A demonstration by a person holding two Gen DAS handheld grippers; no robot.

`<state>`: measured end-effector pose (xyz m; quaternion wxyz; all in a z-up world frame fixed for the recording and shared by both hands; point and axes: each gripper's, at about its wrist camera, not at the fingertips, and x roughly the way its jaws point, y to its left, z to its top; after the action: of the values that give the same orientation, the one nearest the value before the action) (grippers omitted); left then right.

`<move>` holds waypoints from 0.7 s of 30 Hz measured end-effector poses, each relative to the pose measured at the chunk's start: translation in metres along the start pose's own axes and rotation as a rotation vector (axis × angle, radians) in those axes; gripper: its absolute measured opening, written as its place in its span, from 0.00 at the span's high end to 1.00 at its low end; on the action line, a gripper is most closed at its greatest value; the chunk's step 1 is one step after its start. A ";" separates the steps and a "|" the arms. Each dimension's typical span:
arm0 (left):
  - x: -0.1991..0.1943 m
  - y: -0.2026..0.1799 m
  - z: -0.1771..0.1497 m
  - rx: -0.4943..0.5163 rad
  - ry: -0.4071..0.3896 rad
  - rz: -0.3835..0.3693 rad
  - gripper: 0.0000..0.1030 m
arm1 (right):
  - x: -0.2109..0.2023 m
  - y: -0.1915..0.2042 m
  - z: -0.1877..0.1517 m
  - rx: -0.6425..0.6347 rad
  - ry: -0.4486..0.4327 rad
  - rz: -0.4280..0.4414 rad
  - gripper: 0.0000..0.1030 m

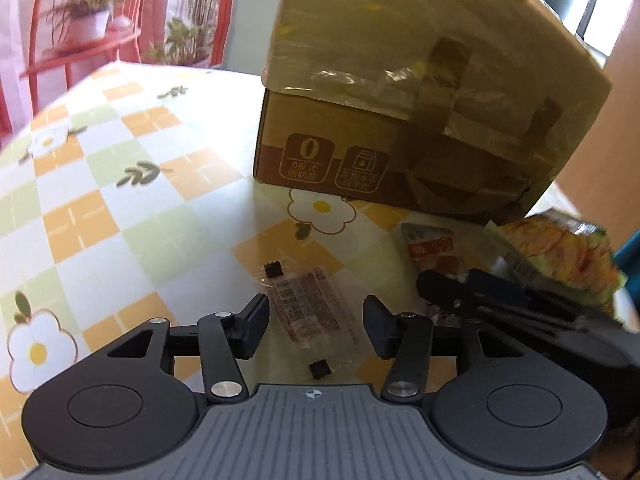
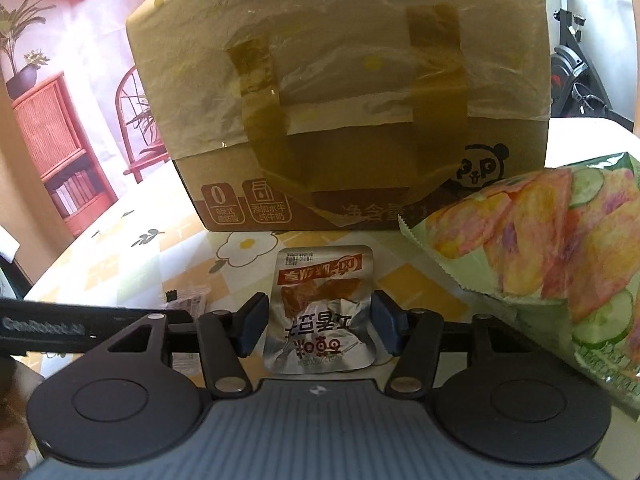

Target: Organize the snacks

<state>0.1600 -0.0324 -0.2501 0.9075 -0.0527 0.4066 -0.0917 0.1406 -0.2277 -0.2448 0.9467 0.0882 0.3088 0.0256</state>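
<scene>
My left gripper [image 1: 316,308] stands open just above the table. A small clear-wrapped brown snack bar [image 1: 310,312] with black ends lies flat between its fingers, untouched by the pads. My right gripper [image 2: 320,304] is shut on a crumpled silver and red snack packet [image 2: 322,308], its pads against both side edges. The left wrist view shows this packet [image 1: 432,248] and the right gripper [image 1: 444,284] at the right. A green chips bag [image 2: 540,248] lies just right of the right gripper. In the right wrist view the snack bar [image 2: 188,304] is partly hidden.
A taped cardboard box [image 1: 400,120] stands close behind both grippers, its flap raised. The table [image 1: 120,200] wears a checked flower-print cloth and reaches far to the left. The left gripper's black body [image 2: 60,324] crosses the right wrist view's left edge. Red chairs stand beyond the table.
</scene>
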 end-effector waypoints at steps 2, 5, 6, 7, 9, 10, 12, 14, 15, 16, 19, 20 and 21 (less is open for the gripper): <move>0.004 -0.008 0.001 0.047 -0.003 0.035 0.47 | -0.001 -0.005 0.000 0.026 -0.004 0.018 0.43; 0.007 -0.015 0.001 0.099 -0.011 0.067 0.47 | -0.003 -0.011 0.000 0.059 -0.009 0.041 0.43; 0.008 -0.018 -0.001 0.117 -0.012 0.074 0.46 | -0.003 -0.011 0.000 0.063 -0.010 0.043 0.43; 0.008 -0.022 -0.003 0.140 -0.016 0.087 0.46 | -0.004 -0.011 0.000 0.065 -0.010 0.045 0.43; 0.010 -0.027 -0.006 0.180 -0.028 0.109 0.44 | -0.005 -0.011 0.000 0.066 -0.011 0.046 0.43; 0.010 -0.028 -0.007 0.185 -0.035 0.114 0.44 | -0.005 -0.012 0.000 0.069 -0.012 0.046 0.43; 0.010 -0.026 -0.007 0.178 -0.037 0.110 0.44 | -0.005 -0.012 0.000 0.075 -0.012 0.050 0.43; 0.009 -0.024 -0.006 0.178 -0.031 0.109 0.47 | -0.006 -0.012 0.000 0.074 -0.012 0.050 0.43; 0.008 -0.023 -0.005 0.178 -0.026 0.106 0.48 | -0.006 -0.013 0.000 0.075 -0.012 0.050 0.43; 0.008 -0.021 -0.004 0.173 -0.023 0.103 0.49 | -0.006 -0.013 0.000 0.075 -0.012 0.050 0.43; 0.005 -0.011 -0.001 0.138 -0.020 0.108 0.51 | -0.005 -0.012 0.000 0.074 -0.012 0.049 0.43; 0.005 -0.009 -0.001 0.126 -0.021 0.106 0.52 | -0.006 -0.012 0.000 0.073 -0.012 0.048 0.43; 0.004 -0.005 0.000 0.112 -0.021 0.101 0.53 | -0.006 -0.012 0.000 0.073 -0.012 0.048 0.43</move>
<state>0.1615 -0.0379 -0.2523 0.9168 0.0174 0.3932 -0.0679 0.1361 -0.2404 -0.2439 0.9438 0.1300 0.3016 0.0364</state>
